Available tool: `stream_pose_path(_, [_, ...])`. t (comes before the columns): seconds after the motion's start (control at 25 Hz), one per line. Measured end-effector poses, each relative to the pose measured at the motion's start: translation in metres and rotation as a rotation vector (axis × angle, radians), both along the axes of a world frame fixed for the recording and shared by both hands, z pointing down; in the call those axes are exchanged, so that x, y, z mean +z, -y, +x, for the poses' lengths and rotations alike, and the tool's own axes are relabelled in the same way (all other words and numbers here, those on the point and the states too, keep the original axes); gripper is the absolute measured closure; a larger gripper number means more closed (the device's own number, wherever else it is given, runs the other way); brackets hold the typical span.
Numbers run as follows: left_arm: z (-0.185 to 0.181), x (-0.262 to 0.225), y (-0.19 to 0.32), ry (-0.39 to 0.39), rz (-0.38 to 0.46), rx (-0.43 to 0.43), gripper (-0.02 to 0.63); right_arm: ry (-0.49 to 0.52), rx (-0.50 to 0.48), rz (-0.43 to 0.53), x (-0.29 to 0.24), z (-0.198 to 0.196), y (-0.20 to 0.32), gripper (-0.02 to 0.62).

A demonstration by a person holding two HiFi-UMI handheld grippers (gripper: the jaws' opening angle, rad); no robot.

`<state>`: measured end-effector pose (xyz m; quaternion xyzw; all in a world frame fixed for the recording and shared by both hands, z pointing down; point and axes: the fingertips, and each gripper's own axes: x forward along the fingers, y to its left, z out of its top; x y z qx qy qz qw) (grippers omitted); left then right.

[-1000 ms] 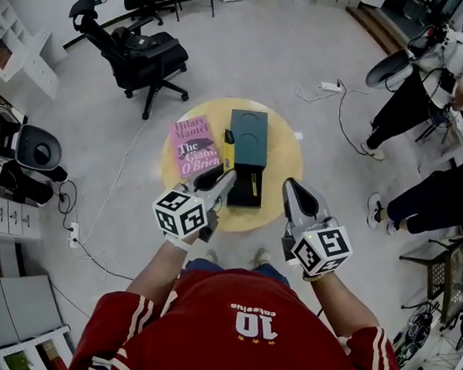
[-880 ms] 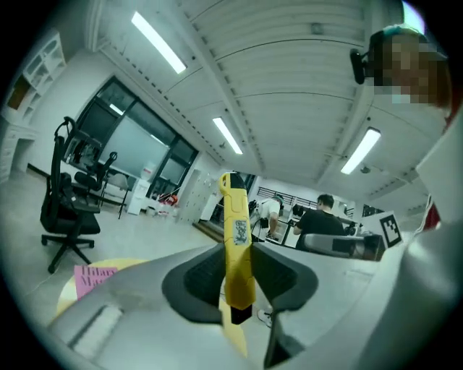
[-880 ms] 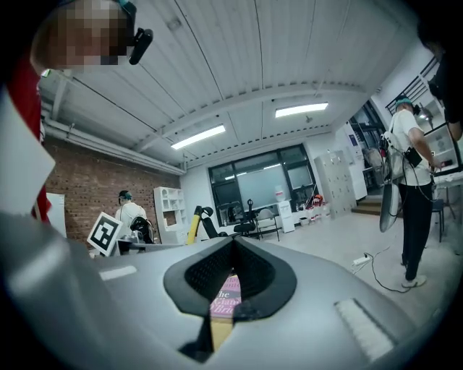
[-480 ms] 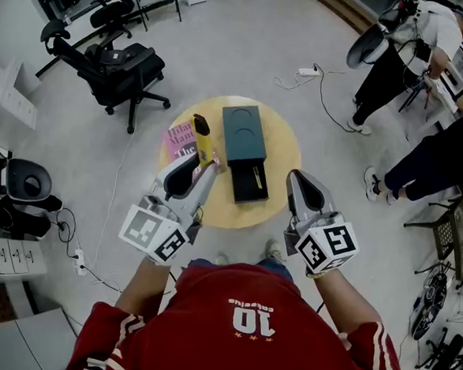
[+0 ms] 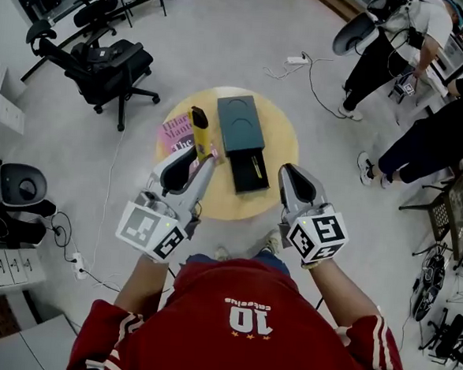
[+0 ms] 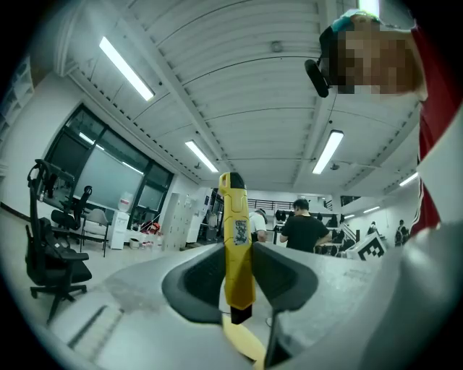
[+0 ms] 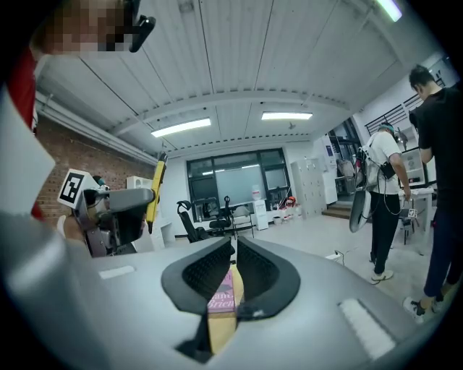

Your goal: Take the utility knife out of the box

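**Knife out of the box, in the left gripper's grasp**

The left gripper (image 5: 205,159) is clamped on the yellow utility knife (image 5: 199,130). Its jaws press the lower body, and the knife stands upright between them, lifted clear of the round table (image 5: 283,144). In the head view it lies over the pink book (image 5: 172,135). The dark green box (image 5: 240,124) rests on the table with its tray (image 5: 248,173) slid out toward the person. The right gripper (image 5: 285,170) hovers near the table's right side. Its jaws have just been opening and stand a thin slit apart, with nothing between them.
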<state>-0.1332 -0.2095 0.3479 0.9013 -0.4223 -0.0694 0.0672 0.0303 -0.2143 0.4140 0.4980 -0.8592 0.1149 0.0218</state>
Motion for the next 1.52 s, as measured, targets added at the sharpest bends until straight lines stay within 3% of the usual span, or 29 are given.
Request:
stream_pose_path(0.2, [-0.01,0.004,-0.004,-0.01,-0.009,0.008,0.479,-0.043,0.006,-0.054,0.028,-0.014,0.003,0.547])
stream_pose_path(0.64, [-0.033,0.016,-0.005,-0.031,-0.033,-0.001,0.479,-0.139,0.022,-0.257,0.145,-0.034,0.029,0.476])
stream_pose_path(1.12, [-0.035,0.029,0.017,-0.013,-0.074,-0.042,0.48,-0.262,0.062,-0.474,0.274,-0.03,0.084,0.462])
stream_pose_path(1.52, [-0.038,0.036,0.038,0.017,-0.109,-0.073,0.479,-0.336,0.073,-0.635,0.344,-0.028,0.117,0.46])
